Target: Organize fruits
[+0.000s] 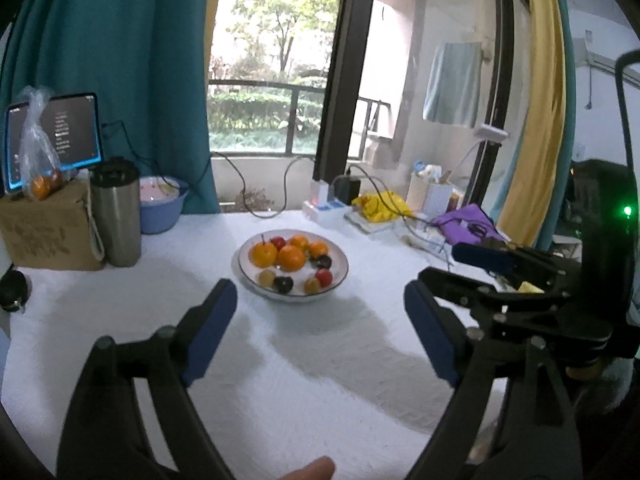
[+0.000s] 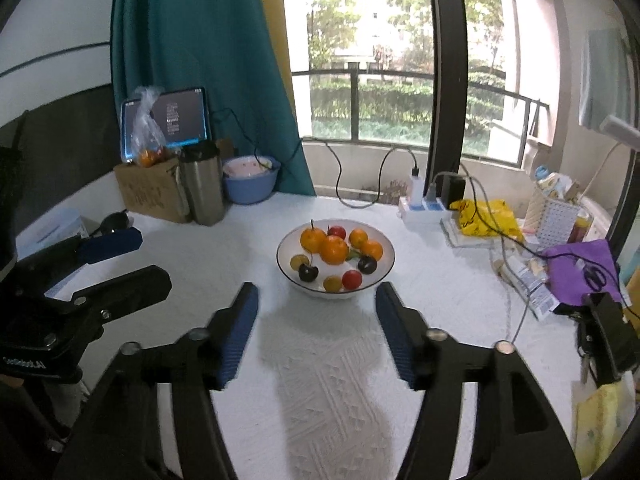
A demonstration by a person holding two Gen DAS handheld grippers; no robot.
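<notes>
1. Two hand-held grippers hover over the white desk (image 2: 320,380), both empty with fingers spread wide apart: the left hand-held gripper (image 1: 320,304) and the right hand-held gripper (image 2: 316,300).
2. At far left a clear bag (image 1: 34,148) sits on a cardboard box (image 1: 44,232), partly hiding a tablet (image 1: 76,128); its fruit is hard to make out.
3. Beside the box stands a steel tumbler (image 1: 116,216), covering part of a blue basin (image 1: 164,212).
4. In the middle, the white bowl (image 2: 384,272) holds oranges (image 2: 334,250), red fruits and dark plums, well ahead of both fingertips.
5. Rightward clutter is blurred.

Glossy ceramic bowl (image 2: 382,270), brushed-metal tumbler (image 2: 203,188)
</notes>
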